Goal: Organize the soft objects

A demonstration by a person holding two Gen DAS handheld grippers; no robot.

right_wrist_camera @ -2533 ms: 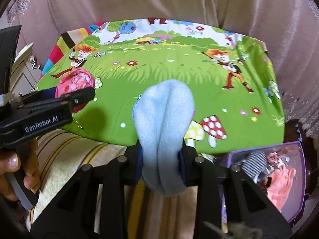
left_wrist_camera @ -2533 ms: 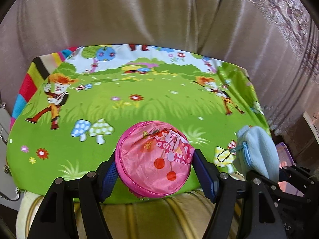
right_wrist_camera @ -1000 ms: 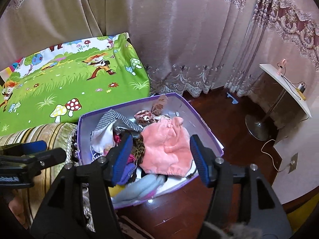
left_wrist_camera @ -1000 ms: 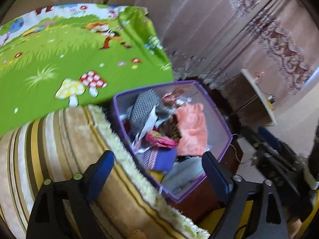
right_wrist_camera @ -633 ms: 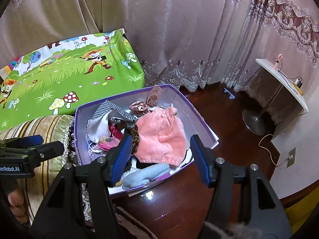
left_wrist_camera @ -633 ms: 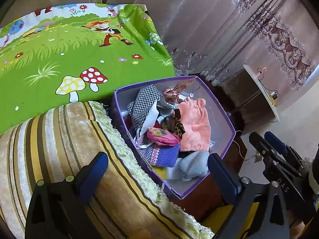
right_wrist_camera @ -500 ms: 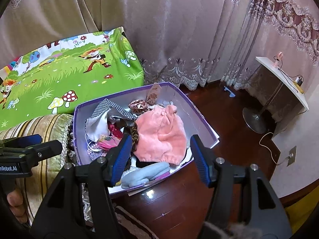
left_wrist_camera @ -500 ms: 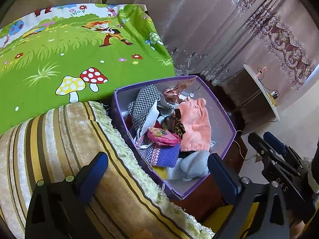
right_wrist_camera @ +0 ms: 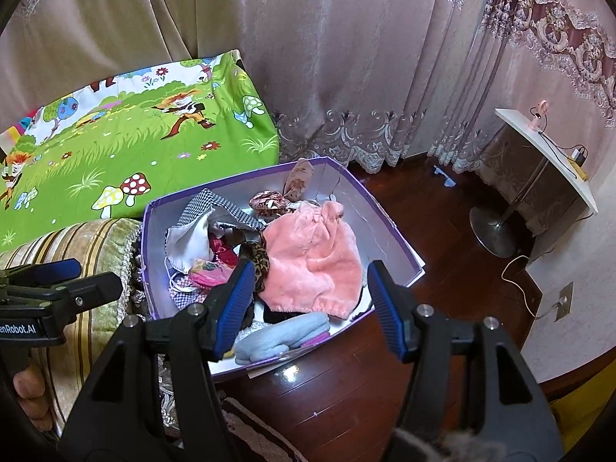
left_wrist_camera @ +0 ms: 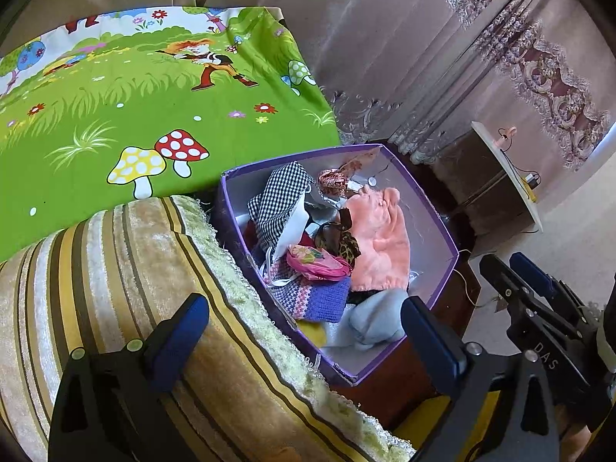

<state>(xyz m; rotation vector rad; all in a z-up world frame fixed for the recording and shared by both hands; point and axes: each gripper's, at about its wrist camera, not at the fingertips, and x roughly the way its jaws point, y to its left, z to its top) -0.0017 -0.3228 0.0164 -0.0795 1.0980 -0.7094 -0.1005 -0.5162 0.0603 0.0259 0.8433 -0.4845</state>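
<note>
We hold both grippers above the purple box, which sits on the dark wood floor just beside the striped cushion. The left gripper has its fingers spread wide with nothing between them; its left finger hangs over the cushion's fringed edge, the right one over the box's near right corner. The right gripper has its fingers parted about halfway, also with nothing between them, over the near half of the box.

In the box, a heap of soft things:
- pink fleece piece, right of centre, on top
- pale blue fleece pouch at the near wall
- round pink pouch in the middle, on a purple knit piece
- checked cloth toward the far left corner
- small patterned items near the far wall

The right side of the box shows bare pale lining along its wall. The box's left wall is close against the cushion fringe. Beyond the cushion lies the green cartoon sheet, its right edge falling next to the box's far left corner. Curtains hang behind. To the right there is bare floor up to a small side stand with a round base.
</note>
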